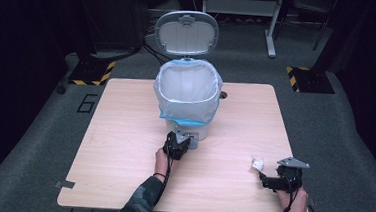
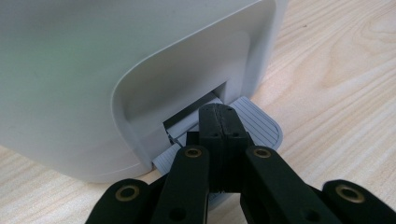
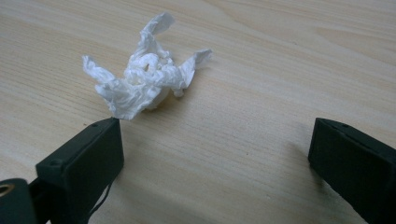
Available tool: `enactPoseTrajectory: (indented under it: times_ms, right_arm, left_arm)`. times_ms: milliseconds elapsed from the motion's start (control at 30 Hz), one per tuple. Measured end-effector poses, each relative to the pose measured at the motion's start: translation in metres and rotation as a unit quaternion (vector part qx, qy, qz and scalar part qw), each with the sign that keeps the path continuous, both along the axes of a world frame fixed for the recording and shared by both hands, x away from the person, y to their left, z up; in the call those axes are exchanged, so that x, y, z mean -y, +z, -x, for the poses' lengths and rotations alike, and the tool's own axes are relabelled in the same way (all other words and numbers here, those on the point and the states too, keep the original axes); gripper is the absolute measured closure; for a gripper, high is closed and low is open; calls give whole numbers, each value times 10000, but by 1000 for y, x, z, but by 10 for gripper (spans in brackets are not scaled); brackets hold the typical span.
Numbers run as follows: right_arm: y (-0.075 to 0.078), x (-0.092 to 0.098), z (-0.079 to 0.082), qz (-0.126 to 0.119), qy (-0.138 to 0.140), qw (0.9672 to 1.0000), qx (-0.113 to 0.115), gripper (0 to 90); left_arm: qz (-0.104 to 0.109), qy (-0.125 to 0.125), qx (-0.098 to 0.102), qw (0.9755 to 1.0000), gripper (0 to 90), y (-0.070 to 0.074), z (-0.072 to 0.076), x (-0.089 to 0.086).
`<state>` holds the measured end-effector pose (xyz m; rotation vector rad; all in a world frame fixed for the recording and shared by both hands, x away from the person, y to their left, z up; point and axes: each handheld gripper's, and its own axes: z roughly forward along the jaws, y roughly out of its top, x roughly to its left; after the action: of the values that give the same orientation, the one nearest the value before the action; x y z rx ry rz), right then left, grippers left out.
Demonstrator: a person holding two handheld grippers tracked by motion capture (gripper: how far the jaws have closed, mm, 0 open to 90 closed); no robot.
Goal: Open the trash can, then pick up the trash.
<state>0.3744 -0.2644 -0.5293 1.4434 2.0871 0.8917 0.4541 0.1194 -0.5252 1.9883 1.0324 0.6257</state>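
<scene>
A white pedal bin [image 1: 187, 93] with a clear liner stands mid-table, and its lid [image 1: 186, 33] is raised. My left gripper [image 1: 184, 137] is at the bin's foot. In the left gripper view its jaws are shut [image 2: 219, 114], with nothing between them, and their tips rest on the grey ribbed pedal [image 2: 261, 123] under the bin's front wall [image 2: 93, 70]. A crumpled white tissue [image 1: 257, 163] lies on the table at the right. My right gripper [image 1: 266, 177] sits just behind it, open [image 3: 215, 140]. The tissue [image 3: 144, 77] lies ahead of the left finger [image 3: 84, 158], outside the jaws.
The wooden table [image 1: 124, 131] has bare room on both sides of the bin. Dark stands with yellow-black striped feet [image 1: 90, 71] and a white frame leg [image 1: 271, 36] stand on the grey floor beyond the table.
</scene>
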Motion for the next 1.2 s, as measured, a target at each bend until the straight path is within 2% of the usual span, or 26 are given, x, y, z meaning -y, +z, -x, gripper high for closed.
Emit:
enactPoseTrajectory:
  times_ms: [600,733,1100,1200]
  right_arm:
    - [0,0,0,5,-7,10000,0,22]
    - [0,0,0,4,-9,10000,-2,22]
    - [0,0,0,11,-10,10000,2,22]
    - [0,0,0,3,-7,10000,-3,22]
  left_arm:
    - [48,-35,-36,10000,900,0,-1,-2]
    - [22,-104,-28,9999,900,1,-2,-3]
    - [24,-58,-14,10000,900,0,-1,-2]
    - [18,-129,-15,9999,900,1,-2,-3]
